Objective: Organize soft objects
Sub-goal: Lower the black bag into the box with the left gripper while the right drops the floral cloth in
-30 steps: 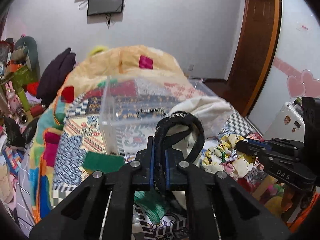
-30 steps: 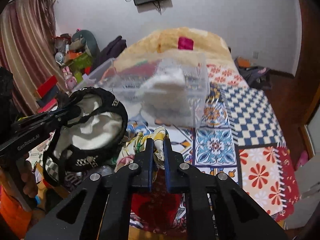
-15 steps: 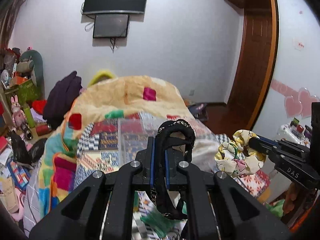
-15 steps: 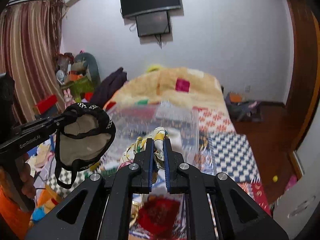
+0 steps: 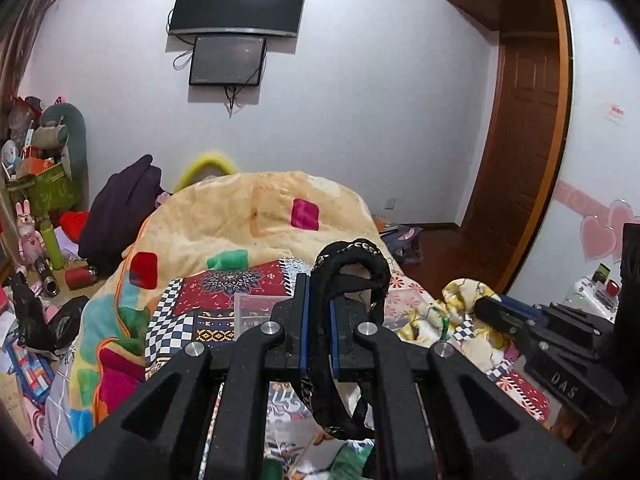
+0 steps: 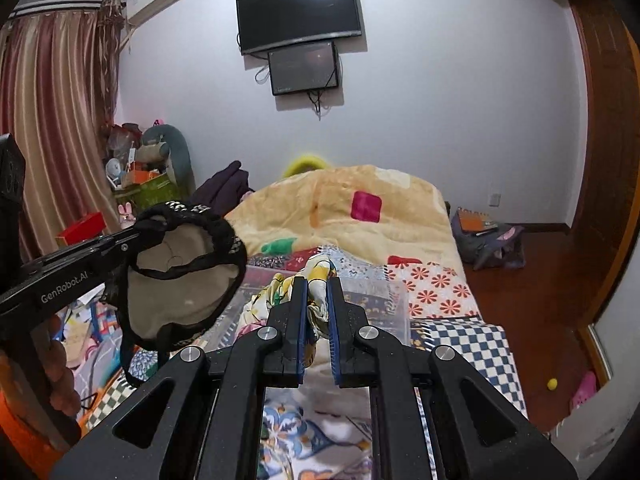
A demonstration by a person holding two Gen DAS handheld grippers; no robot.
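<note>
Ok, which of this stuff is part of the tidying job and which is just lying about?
Part of the job:
- black-trimmed garment, clamped in the left gripper
- yellow patterned cloth, clamped in the right gripper
- clear plastic box on the bed

Lying about:
- orange quilt
- dark clothes
- bag on the floor
- toy clutter

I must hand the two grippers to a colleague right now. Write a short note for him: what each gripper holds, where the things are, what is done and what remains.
Left gripper: shut on the black garment, held up above the bed.
Right gripper: shut on the yellow floral cloth, also raised.
The clear box stands on the bed below and ahead of both.
Done: both soft things picked up.
Left: probably lower each into the box and release.
</note>
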